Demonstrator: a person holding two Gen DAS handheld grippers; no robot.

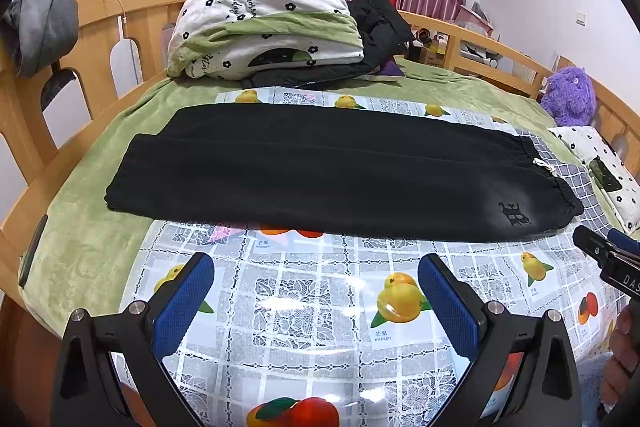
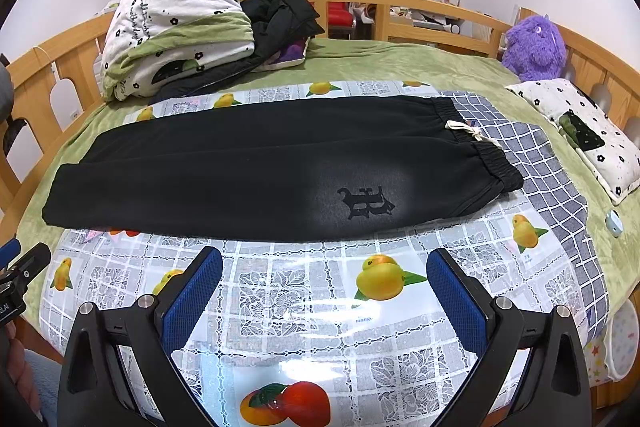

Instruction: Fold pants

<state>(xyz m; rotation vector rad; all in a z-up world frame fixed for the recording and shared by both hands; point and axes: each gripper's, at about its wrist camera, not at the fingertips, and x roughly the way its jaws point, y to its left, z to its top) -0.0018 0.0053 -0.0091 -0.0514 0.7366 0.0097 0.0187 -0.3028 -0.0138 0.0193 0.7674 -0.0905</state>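
Note:
Black pants (image 1: 320,171) (image 2: 256,163) lie flat across the fruit-print plastic cloth (image 1: 312,307) (image 2: 304,303), folded lengthwise with one leg on the other. The elastic waistband and white drawstring (image 2: 466,129) are at the right, the cuffs at the left. A dark emblem (image 2: 366,203) shows near the waist. My left gripper (image 1: 316,291) hovers open in front of the pants' near edge, nothing between its blue pads. My right gripper (image 2: 324,287) is likewise open and empty, short of the near edge. The right gripper's tip (image 1: 608,255) shows at the right of the left wrist view.
A folded floral quilt (image 1: 264,15) and black jacket (image 1: 380,23) are piled at the bed's far side. A purple plush toy (image 2: 534,47) and a small pillow (image 2: 584,131) sit at the right. Wooden bed rails (image 1: 132,23) surround the green blanket (image 1: 80,247).

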